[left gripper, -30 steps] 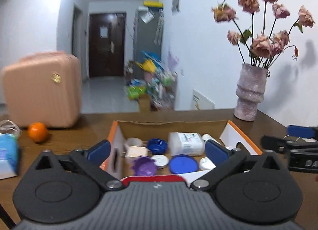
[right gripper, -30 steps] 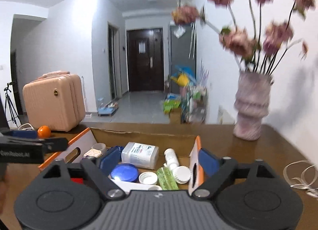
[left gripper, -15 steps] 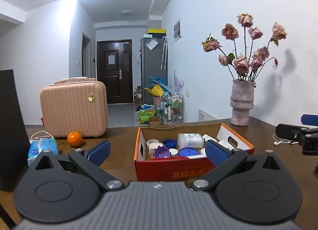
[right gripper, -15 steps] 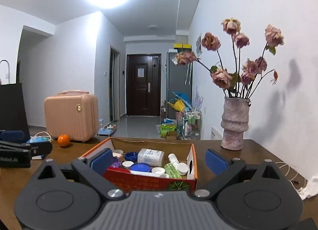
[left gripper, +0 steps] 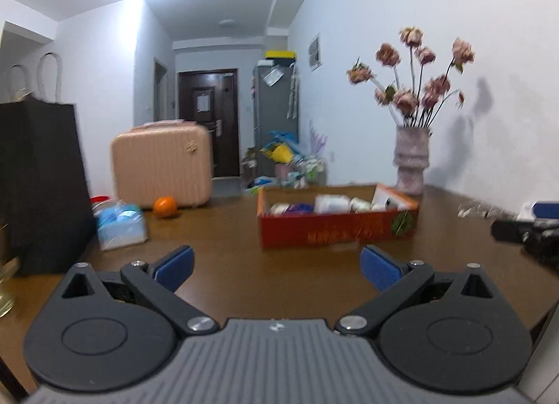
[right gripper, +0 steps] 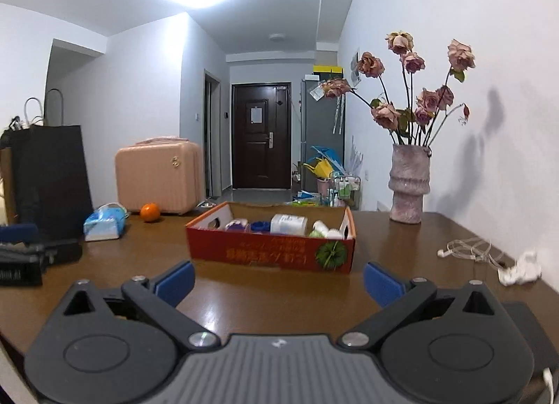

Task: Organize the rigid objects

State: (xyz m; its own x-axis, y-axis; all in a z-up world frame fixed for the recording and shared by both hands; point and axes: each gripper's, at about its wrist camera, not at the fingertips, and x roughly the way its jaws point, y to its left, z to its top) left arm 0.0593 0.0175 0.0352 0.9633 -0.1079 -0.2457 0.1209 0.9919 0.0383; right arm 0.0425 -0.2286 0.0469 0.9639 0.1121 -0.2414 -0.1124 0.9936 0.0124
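A red cardboard box (left gripper: 335, 229) (right gripper: 272, 254) stands on the brown table and holds several jars, lids and small bottles, among them a white jar (right gripper: 289, 223) and a blue lid (right gripper: 260, 226). My left gripper (left gripper: 277, 267) is open and empty, well back from the box. My right gripper (right gripper: 277, 280) is open and empty, also short of the box. The right gripper shows at the right edge of the left wrist view (left gripper: 524, 231). The left gripper shows at the left edge of the right wrist view (right gripper: 31, 257).
A vase of dried roses (right gripper: 408, 187) stands at the back right. A pink suitcase (right gripper: 159, 175), an orange (right gripper: 150, 212), a tissue pack (right gripper: 104, 226) and a black paper bag (right gripper: 52, 180) are on the left. An earphone cable (right gripper: 468, 250) and crumpled tissue (right gripper: 520, 267) lie right.
Both grippers have pulled back and away from the box, which was right under them before. Both stay open and empty.
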